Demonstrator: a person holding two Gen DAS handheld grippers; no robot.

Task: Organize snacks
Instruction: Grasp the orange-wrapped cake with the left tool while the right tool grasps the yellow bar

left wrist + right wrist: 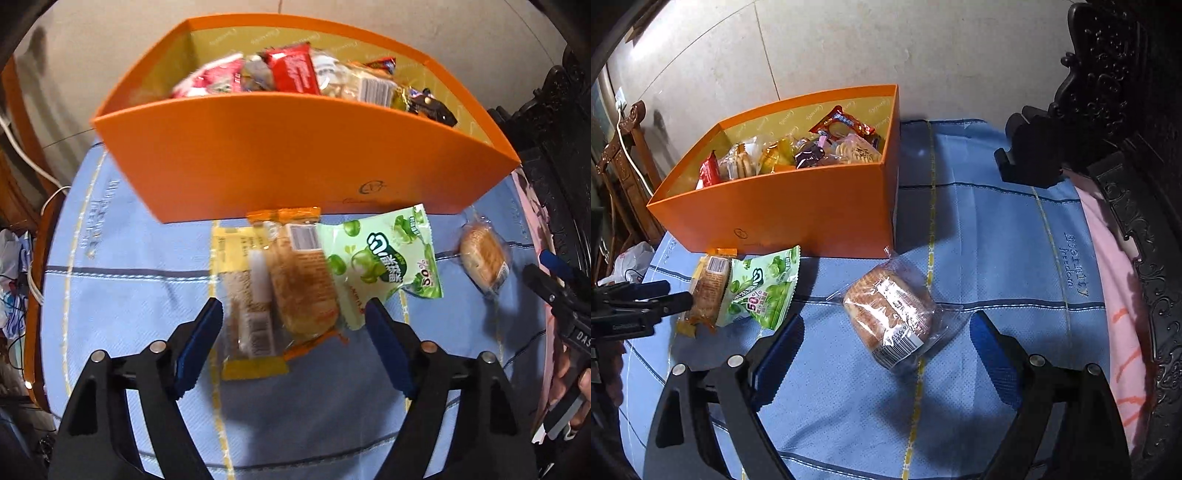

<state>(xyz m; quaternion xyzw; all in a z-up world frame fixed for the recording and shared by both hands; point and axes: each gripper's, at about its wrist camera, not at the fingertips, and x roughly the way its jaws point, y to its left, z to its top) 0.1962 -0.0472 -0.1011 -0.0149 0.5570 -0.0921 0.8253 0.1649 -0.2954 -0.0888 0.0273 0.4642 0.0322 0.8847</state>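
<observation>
Snacks lie loose on a blue cloth in front of an orange box that already holds many packets. In the left wrist view, the left gripper stands with its jaws apart at the lower middle of the frame. Between and just beyond its blue pads lie a yellow bar and a wrapped cake, side by side, neither visibly pressed. A green packet overlaps the cake's right edge; it shows green fruit, Chinese characters and "50%". In the right wrist view, the right gripper is also spread wide at the lower middle. A clear-wrapped bun lies just ahead of it, between the fingertips' line and the box, untouched; its barcode label is too small to read. Stitched writing on the cloth at right reads roughly "Freedom". The box front bears a small logo, illegible.
</observation>
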